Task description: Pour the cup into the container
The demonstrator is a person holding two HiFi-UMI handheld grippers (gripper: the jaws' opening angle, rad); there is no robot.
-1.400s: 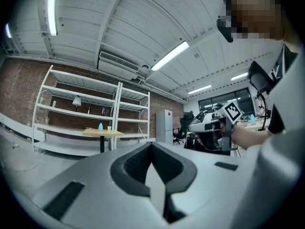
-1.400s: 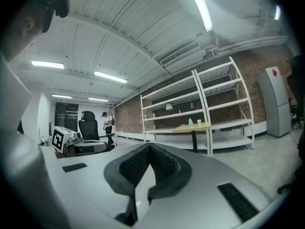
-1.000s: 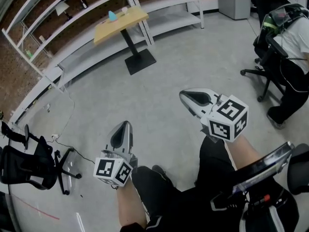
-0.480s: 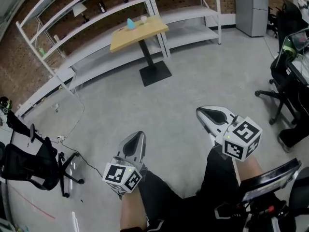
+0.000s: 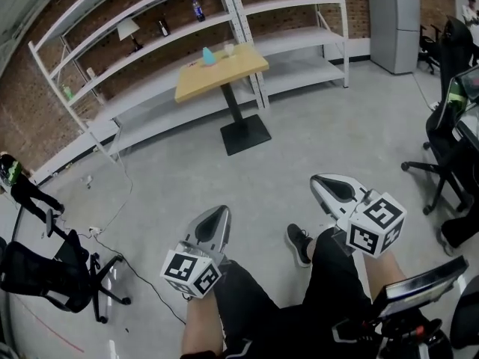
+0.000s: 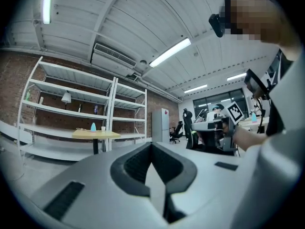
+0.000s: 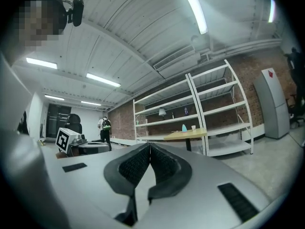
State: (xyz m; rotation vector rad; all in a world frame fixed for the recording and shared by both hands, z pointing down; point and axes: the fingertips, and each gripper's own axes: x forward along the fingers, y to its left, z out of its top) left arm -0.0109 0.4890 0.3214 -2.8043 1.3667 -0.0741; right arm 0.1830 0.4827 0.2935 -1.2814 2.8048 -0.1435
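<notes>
The left gripper (image 5: 216, 217) and the right gripper (image 5: 322, 184) are held out level in front of the person's dark-trousered legs. Each has its jaws pressed together with nothing between them. A black shoe (image 5: 299, 244) now shows stepping forward between the two grippers, where half a second ago there was none. The desk (image 5: 233, 67) sits larger and closer to the middle of the head view than it did a second ago. I take this to mean the person is walking up to the desk, so no grasp and no pour has begun.

The gripper shells are smooth, matte grey plastic tapering to a blunt beak. Their ribbed black pads (image 7: 133, 166) meet along one seam. Each gripper carries a white marker cube (image 5: 376, 224) printed with black squares.

The floor (image 5: 314, 126) looks like bare polished concrete, pale and faintly mottled.

The desk has a flat, honey-coloured wooden top on a black post with a square black foot. On it, well away from both grippers, stand a small pale cup (image 5: 229, 49) and a blue tapered vessel (image 5: 209, 56), close beside each other. The vessel is probably the container, though both are too small to make out in detail.

Behind the desk, white metal shelving (image 5: 150, 32) runs along a rough red brick wall (image 5: 30, 103).
</notes>
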